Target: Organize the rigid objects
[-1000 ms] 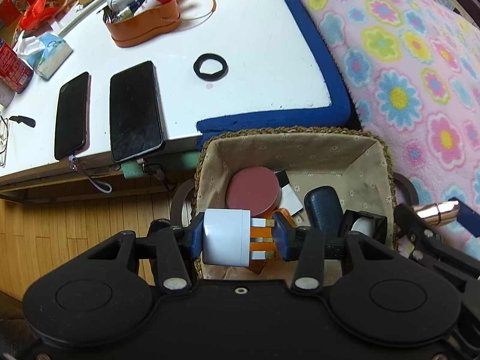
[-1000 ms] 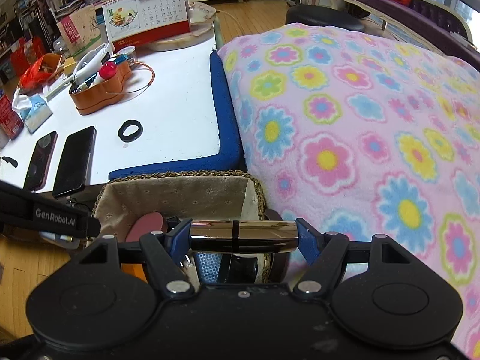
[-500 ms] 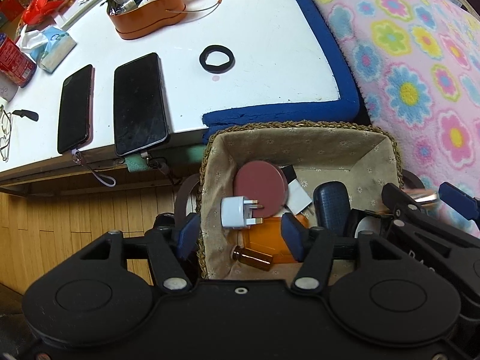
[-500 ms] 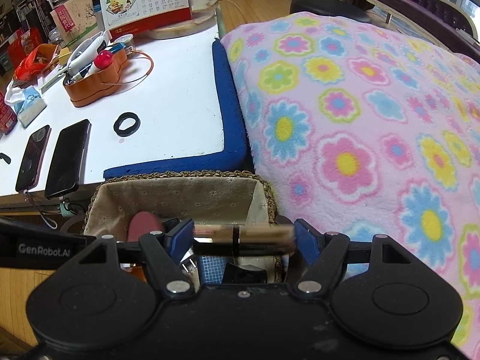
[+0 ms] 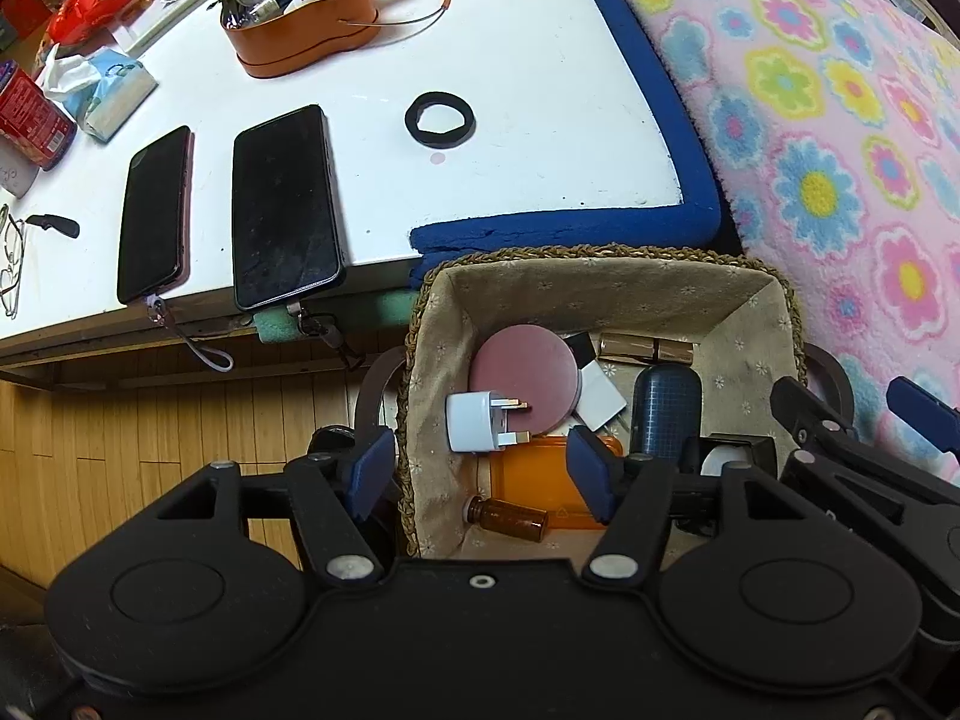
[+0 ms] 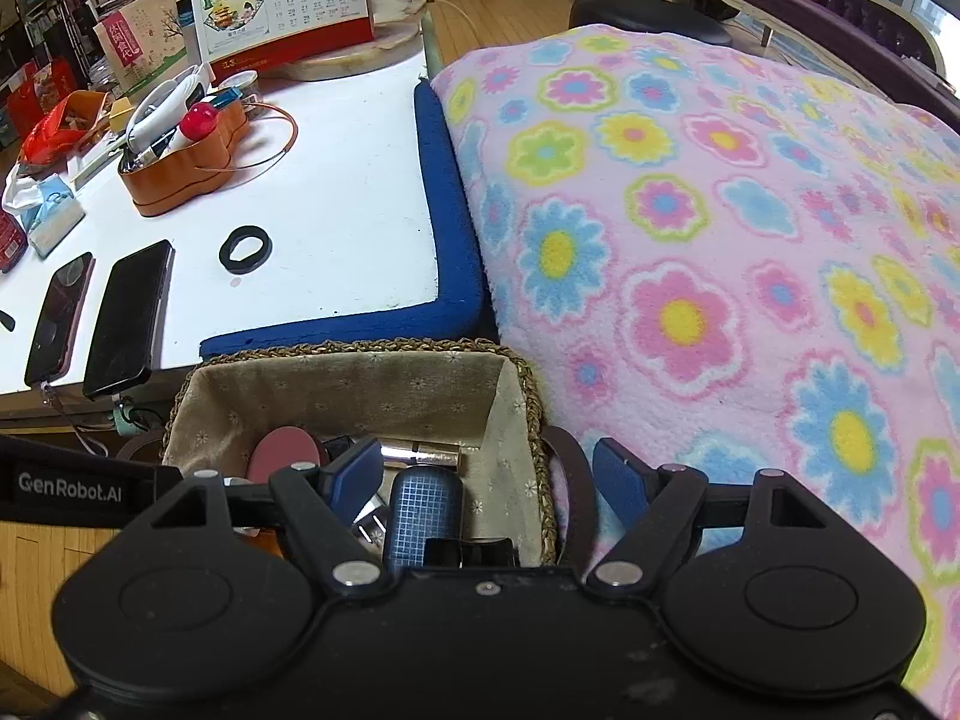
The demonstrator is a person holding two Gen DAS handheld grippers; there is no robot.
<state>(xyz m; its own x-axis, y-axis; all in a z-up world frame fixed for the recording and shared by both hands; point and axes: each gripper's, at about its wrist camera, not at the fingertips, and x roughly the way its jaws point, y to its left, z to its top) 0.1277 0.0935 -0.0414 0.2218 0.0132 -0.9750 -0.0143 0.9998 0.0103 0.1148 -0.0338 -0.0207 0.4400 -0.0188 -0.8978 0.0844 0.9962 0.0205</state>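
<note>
A woven basket (image 5: pixel 600 253) with a cloth lining stands below the table's edge; it also shows in the right wrist view (image 6: pixel 360 351). Inside lie a white plug adapter (image 5: pixel 477 423), a round pink compact (image 5: pixel 525 387), a metallic tube (image 5: pixel 645 348), a dark blue gridded case (image 5: pixel 666 411), an orange case (image 5: pixel 534 474) and a small brown bottle (image 5: pixel 510 517). My left gripper (image 5: pixel 483 474) is open and empty above the basket. My right gripper (image 6: pixel 489 474) is open and empty above the basket's right rim; the tube (image 6: pixel 426 454) lies below it.
The white table (image 5: pixel 510 60) with a blue foam edge holds two phones (image 5: pixel 282 207), a black ring (image 5: pixel 440 120), an orange organizer (image 5: pixel 306 39) and a tissue pack (image 5: pixel 105 90). A flowered blanket (image 6: pixel 720 240) lies to the right. Wooden floor is at the left.
My left gripper opened and dropped the white plug adapter into the basket. My right gripper opened and the metallic tube fell into the basket. Both grippers have drawn back slightly.
</note>
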